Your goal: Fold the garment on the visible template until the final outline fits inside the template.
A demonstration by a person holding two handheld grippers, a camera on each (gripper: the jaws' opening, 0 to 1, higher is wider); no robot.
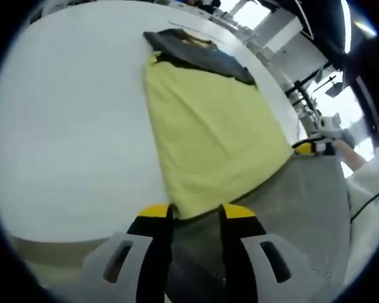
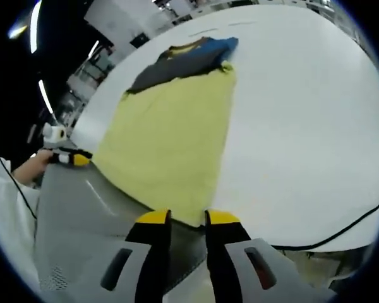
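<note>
A yellow template sheet [image 1: 208, 132] [image 2: 170, 139] lies flat on the white table [image 1: 69, 126] [image 2: 303, 126]. At its far end a dark grey garment part with a blue patch [image 1: 199, 53] [image 2: 183, 63] overlaps the yellow edge. At the near end, lighter grey mesh garment fabric [image 1: 303, 196] [image 2: 82, 208] is lifted and stretched between both grippers, over the sheet's near edge. My left gripper [image 1: 196, 211] [image 2: 72, 158] pinches one corner of it. The other corner sits in my right gripper [image 2: 188, 218] [image 1: 314, 148], jaws narrow.
A person's hand [image 2: 31, 167] [image 1: 347, 151] and white sleeve [image 2: 3, 208] show behind the grippers. A black cable [image 2: 341, 230] runs along the table's near edge. Stands and equipment [image 1: 309, 95] stand beyond the table's side edge.
</note>
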